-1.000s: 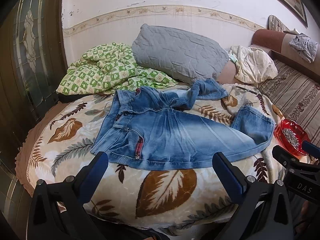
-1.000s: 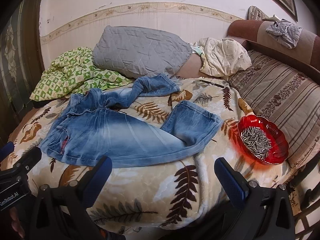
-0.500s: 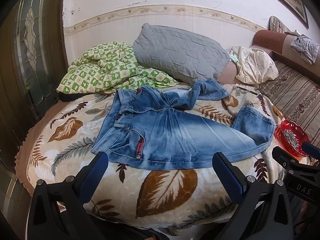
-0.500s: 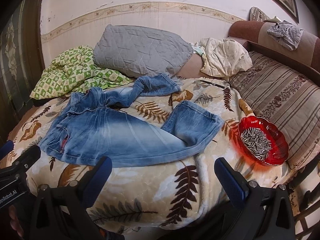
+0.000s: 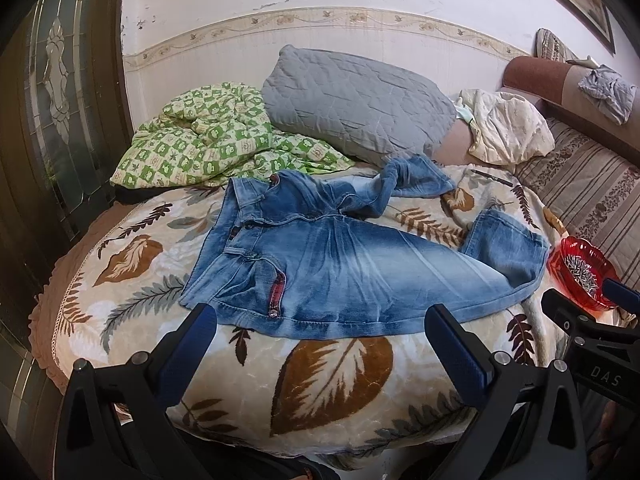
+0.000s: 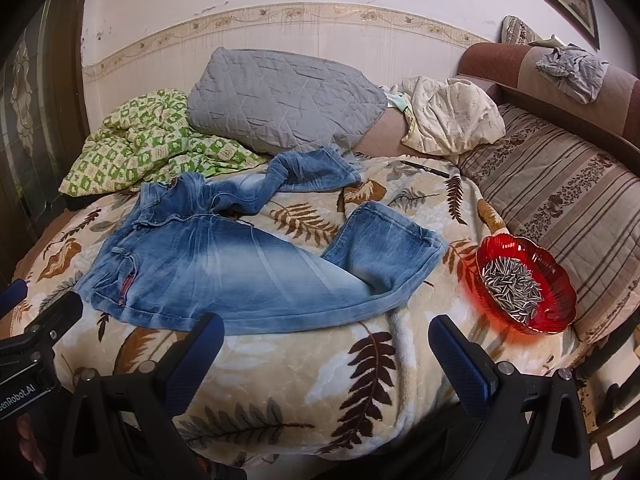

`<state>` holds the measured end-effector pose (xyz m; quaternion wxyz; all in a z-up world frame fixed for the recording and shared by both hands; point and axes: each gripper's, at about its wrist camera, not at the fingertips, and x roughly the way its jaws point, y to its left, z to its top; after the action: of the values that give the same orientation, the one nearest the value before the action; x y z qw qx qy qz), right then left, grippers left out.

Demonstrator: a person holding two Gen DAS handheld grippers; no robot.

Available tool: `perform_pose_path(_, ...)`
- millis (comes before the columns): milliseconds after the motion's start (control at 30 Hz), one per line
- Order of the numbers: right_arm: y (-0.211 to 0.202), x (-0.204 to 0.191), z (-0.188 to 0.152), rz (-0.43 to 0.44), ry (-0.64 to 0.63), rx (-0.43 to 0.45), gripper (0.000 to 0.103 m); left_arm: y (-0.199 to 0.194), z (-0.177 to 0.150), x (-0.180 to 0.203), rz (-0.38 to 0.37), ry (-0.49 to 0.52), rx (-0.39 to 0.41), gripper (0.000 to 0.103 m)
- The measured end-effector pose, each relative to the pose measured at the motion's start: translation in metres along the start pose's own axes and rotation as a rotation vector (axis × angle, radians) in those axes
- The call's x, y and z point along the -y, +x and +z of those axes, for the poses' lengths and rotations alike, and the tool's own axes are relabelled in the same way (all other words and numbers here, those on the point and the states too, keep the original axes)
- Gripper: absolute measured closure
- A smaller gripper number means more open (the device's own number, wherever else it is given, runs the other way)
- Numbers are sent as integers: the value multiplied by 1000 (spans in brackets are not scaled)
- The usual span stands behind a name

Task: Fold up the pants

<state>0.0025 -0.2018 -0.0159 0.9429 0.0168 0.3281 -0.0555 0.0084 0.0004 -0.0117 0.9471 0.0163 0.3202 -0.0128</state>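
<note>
Both tools, left (image 5: 320, 320) & right (image 6: 326, 330), wide, empty; jeans (image 5: 340, 256) just ahead on blanket (image 5: 332, 376).

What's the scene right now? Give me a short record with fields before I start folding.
jeans: spread unfolded on the bed, waist to the left, one leg bent back at the hem, other leg bunched near the pillow
blanket: leaf print, under the jeans
left tool: open, empty, short of the jeans
right tool: open, empty
red bowl: seeds inside, right of the jeans
gray pillow: behind the jeans
</note>
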Motion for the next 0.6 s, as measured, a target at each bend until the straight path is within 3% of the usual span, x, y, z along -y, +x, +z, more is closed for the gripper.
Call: perform_pose_path(600,1,0,-1,-4,-1,-3,0,1,-2,1,-1,-2,-4,0)
